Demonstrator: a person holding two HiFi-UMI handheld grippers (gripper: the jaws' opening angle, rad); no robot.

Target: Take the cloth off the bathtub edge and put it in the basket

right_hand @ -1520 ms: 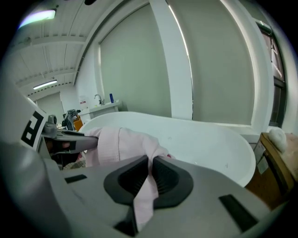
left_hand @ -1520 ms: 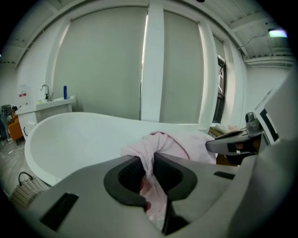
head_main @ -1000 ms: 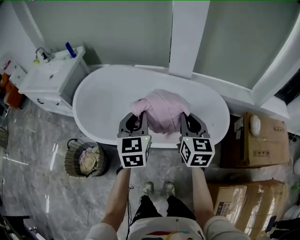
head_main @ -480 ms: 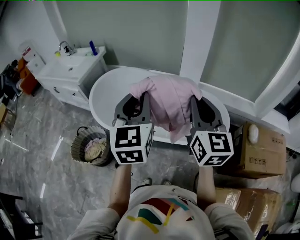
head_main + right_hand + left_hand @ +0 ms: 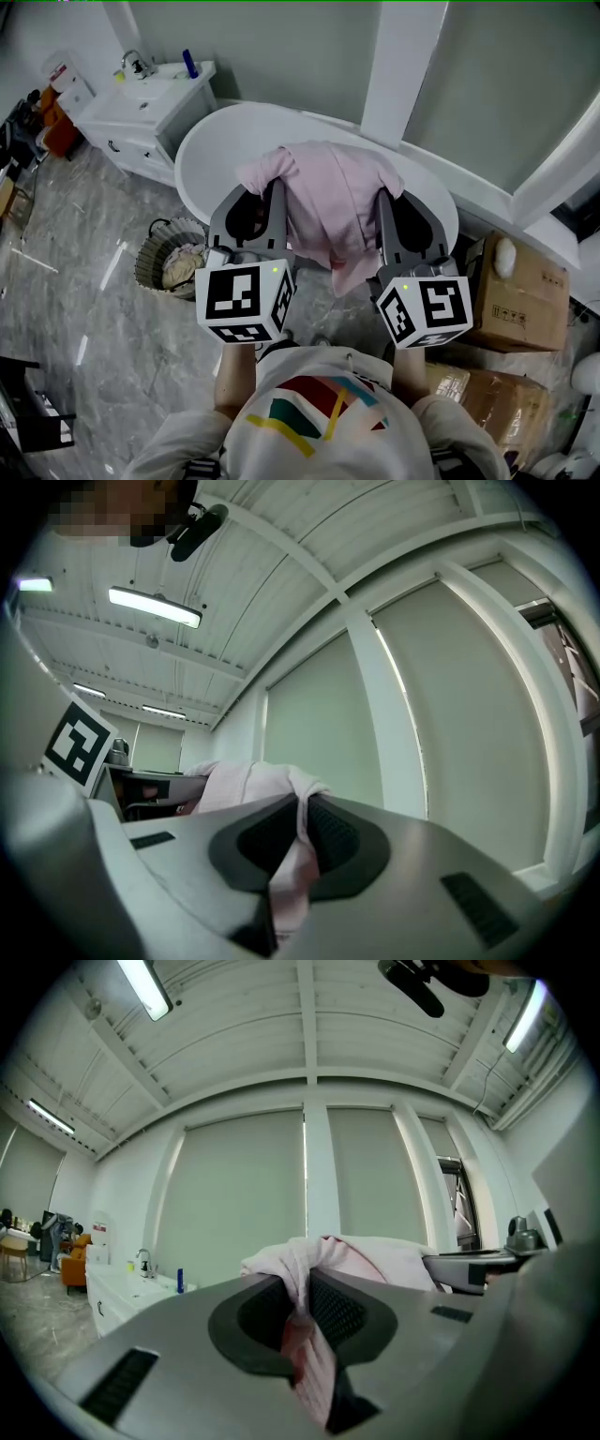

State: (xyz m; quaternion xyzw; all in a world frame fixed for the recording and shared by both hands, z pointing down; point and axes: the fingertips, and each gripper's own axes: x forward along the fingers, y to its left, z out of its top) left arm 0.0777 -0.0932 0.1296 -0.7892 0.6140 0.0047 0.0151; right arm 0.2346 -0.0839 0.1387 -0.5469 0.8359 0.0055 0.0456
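The wicker basket stands on the floor at the left, just off the near-left curve of the bathtub, with pale laundry already in it. That is where the load has to go.

Next along, the left gripper has its jaws almost together, pinching a bunched corner of the pink cloth. In the left gripper view the fabric runs up between the ribbed pads and spills over their tips.

The cloth itself hangs in the air above the tub's near rim, off the edge and clear of the porcelain. Its long axis runs left to right, slung between the two claws, while a loose tail droops on the near side and points down at the floor.

The right gripper is likewise nearly closed on the opposite corner. Holding both ends likely keeps the cloth spread and lifted, so nothing drags or snags on the swing leftward and down to the basket.
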